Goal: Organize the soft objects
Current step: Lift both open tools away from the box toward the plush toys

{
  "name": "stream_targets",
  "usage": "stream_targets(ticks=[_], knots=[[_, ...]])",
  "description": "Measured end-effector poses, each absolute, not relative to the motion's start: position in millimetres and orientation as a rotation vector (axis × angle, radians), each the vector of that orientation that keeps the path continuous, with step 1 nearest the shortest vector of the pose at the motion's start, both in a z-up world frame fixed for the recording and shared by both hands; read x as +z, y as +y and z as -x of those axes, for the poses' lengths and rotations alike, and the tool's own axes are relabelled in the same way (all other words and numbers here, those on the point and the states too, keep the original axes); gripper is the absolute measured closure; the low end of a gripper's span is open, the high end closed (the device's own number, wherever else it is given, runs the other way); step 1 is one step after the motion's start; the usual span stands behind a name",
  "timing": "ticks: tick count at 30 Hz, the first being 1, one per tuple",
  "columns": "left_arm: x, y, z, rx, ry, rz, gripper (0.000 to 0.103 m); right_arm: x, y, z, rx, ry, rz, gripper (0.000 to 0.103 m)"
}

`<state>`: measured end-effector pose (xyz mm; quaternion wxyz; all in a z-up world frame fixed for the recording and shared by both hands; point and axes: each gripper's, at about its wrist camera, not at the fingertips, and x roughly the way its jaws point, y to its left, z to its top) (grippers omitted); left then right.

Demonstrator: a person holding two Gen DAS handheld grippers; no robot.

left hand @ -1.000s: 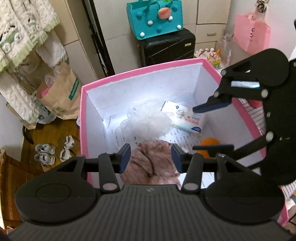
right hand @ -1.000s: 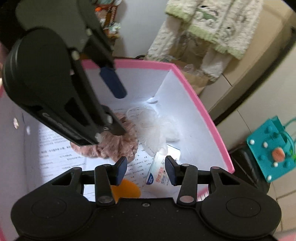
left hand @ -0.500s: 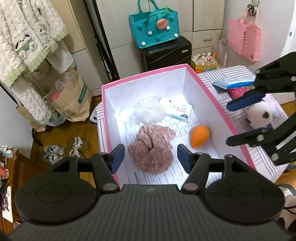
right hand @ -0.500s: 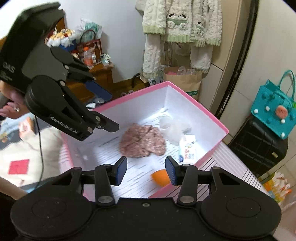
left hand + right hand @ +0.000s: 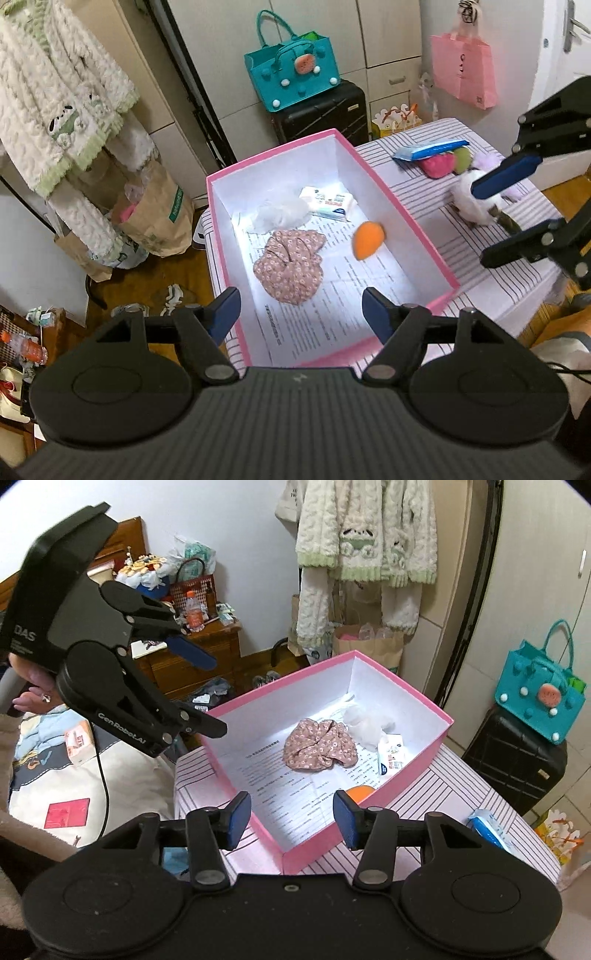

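A pink box [image 5: 273, 155] with a white inside stands on the striped table [image 5: 517, 295]. In it lie a pink floral cloth [image 5: 291, 266], a white mesh puff [image 5: 280, 216], a tissue pack [image 5: 328, 203] and an orange sponge [image 5: 367, 242]. My left gripper [image 5: 300, 314] hovers above the box's near end, jaws opening, nothing between them. My right gripper [image 5: 291, 812] hangs over the box's corner, jaws opening and empty too; it also shows as the right gripper [image 5: 484, 225] above a white plush [image 5: 469, 206]. A blue pack [image 5: 428, 149] and a pink soft toy [image 5: 437, 165] lie behind it.
A teal bag [image 5: 295, 77] sits on a black suitcase [image 5: 325, 114] behind the table. A pink bag [image 5: 463, 72] hangs on the wall, a paper bag [image 5: 159, 218] stands on the floor, and cream sweaters [image 5: 55, 99] hang left. A person's hand [image 5: 29, 679] holds the left gripper.
Both grippers have risen out of the box and drawn back, and their jaws stand wider. The floral cloth stays lying on the box floor.
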<state>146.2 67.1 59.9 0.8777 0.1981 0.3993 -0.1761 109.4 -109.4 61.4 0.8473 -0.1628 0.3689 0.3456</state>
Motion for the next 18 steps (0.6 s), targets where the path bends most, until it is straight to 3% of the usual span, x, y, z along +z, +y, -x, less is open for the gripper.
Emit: stream_targets(ticks=[18], knots=[[45.7,28.6,-82.2,-0.423,0.858,-0.500,0.031,52.2,-166.0,-36.3,0.673,0.721,0.297,0.038]])
